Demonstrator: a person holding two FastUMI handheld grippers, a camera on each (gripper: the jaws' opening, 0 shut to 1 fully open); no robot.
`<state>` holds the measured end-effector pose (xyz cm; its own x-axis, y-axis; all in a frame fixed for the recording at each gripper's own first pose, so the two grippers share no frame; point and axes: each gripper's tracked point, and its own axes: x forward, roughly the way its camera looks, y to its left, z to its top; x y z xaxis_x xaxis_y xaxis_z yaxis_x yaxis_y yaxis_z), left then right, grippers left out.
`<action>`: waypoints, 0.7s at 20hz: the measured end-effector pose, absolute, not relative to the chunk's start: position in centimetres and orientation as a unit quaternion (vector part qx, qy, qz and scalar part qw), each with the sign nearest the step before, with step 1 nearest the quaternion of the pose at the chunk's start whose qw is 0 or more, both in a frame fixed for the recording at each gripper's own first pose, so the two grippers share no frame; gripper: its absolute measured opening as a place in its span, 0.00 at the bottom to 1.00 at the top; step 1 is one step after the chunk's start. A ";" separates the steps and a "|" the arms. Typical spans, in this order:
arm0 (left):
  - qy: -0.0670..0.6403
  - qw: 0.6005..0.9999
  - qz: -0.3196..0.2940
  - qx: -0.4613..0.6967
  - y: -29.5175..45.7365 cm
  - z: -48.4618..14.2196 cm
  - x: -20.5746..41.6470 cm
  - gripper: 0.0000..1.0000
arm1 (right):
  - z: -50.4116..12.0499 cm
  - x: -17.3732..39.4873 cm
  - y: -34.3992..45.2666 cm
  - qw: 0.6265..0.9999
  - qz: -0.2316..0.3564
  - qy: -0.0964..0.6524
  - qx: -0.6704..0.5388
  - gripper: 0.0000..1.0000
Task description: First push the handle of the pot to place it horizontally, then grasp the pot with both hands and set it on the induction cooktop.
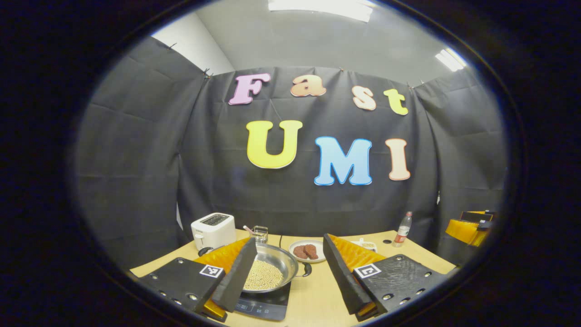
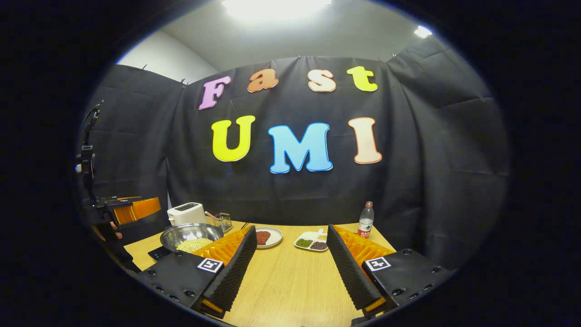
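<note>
A steel pot (image 1: 271, 268) full of pale beans sits on the black induction cooktop (image 1: 265, 308) at the table's left end. Its short dark handle (image 1: 307, 269) sticks out to the right. My left gripper (image 1: 289, 245) hovers open just in front of the pot, and its left finger hides the pot's left rim. In the right gripper view the pot (image 2: 190, 237) and cooktop (image 2: 156, 253) lie at the far left. My right gripper (image 2: 291, 231) stands open over bare tabletop. The other gripper (image 2: 134, 209) is held off the table's left edge.
A white toaster (image 1: 213, 230) and a small clear holder (image 1: 260, 234) stand behind the pot. A plate of brown meat (image 1: 307, 251), a divided dish of beans (image 2: 312, 241) and a water bottle (image 2: 366, 220) line the back. The right gripper (image 1: 470, 227) hangs past the table's right edge.
</note>
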<state>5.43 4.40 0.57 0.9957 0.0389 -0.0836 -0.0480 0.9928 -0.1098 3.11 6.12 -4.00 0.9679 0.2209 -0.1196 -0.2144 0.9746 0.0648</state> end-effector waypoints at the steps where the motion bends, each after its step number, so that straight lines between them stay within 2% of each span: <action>1: 0.034 0.998 0.023 -0.051 3.9 1.3 4.3 0.87 | -3.7 2.5 5.7 0.992 0.111 0.058 0.022 0.98; 7: 0.007 0.999 0.013 -0.031 2.0 3.8 -0.3 0.89 | -2.2 -1.2 5.2 0.993 0.113 0.037 0.012 0.98; 14: 0.000 1.000 0.003 -0.029 2.9 4.0 -4.6 0.87 | -0.6 -5.0 7.2 0.994 0.105 0.019 0.016 0.98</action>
